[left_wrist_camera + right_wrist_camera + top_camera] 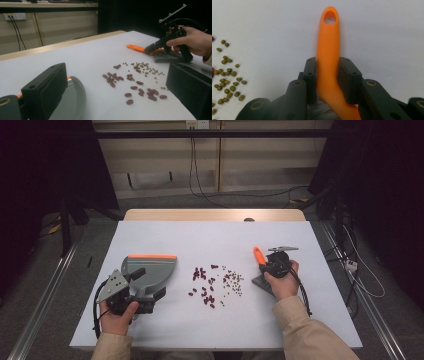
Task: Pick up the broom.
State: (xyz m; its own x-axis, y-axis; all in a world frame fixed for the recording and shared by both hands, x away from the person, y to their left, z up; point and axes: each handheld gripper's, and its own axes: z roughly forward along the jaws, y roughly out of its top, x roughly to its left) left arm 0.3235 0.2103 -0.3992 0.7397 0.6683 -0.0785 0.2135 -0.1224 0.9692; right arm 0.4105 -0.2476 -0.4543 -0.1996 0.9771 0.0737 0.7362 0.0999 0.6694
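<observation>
Clamped on the brush's orange handle [328, 50], the right gripper [327, 80] needed low, gentle strokes to sweep the beans [216, 282] toward the dustpan [150, 270].

Left gripper [131, 290]: matt black body topped by a grey three-cornered plate pierced with small dark holes at 10 o'clock of the hand; a black cable loops from its rear toward 7 o'clock. In the left gripper view its two jaws are blocky black slabs, the left one showing a round screw recess on its upper face.

Right gripper [272, 265]: black body, a thin grey plate at 12 o'clock, black cable trailing toward 5 o'clock. In the right gripper view the jaws are black rectangular pads with small screw holes, carried on rounded black links bearing brass-coloured ringed pivots.

Both forearms wear beige sleeves [300, 330] with plain cuffs.
</observation>
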